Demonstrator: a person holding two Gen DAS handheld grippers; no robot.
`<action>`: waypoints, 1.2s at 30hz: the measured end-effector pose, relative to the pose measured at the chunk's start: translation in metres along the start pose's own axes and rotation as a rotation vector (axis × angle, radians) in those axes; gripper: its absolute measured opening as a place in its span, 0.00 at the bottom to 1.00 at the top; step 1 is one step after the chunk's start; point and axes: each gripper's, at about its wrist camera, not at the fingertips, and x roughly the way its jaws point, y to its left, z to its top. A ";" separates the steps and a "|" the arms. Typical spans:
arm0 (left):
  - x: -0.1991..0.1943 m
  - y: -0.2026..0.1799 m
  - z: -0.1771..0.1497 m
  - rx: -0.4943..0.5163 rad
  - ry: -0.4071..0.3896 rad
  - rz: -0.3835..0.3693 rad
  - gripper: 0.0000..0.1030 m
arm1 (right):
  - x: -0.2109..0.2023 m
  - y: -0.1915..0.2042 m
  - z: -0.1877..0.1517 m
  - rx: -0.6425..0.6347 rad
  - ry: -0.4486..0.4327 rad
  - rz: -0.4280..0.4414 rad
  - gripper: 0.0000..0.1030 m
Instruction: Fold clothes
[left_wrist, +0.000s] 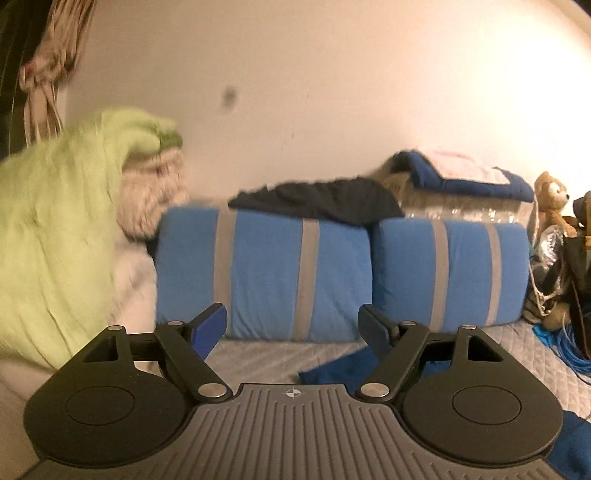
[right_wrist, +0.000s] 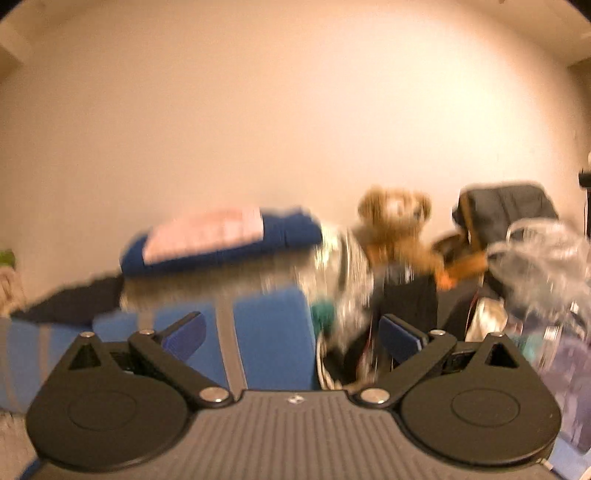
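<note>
While both are raised before the blue cushions (left_wrist: 264, 273), the left gripper (left_wrist: 291, 328) and right gripper (right_wrist: 291, 334) are seen spread wide (nothing held).

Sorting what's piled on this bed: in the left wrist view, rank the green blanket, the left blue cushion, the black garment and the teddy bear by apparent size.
1. Green blanket, though nearness inflates it
2. Left blue cushion
3. Black garment
4. Teddy bear

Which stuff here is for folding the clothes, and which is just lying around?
For folding: the dark blue cloth on the bed, the black garment on the pillows.

Just lying around: blue striped pillows, teddy bear, green blanket.
</note>
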 end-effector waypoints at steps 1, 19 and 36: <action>-0.008 0.001 0.004 0.007 -0.010 0.000 0.76 | -0.011 -0.002 0.009 0.004 -0.015 0.009 1.00; -0.082 0.008 -0.014 -0.035 -0.018 -0.071 0.80 | -0.098 -0.021 -0.003 0.044 0.171 0.051 1.00; -0.116 -0.007 -0.015 0.084 0.125 -0.032 0.80 | -0.134 0.004 0.037 -0.024 0.272 0.186 1.00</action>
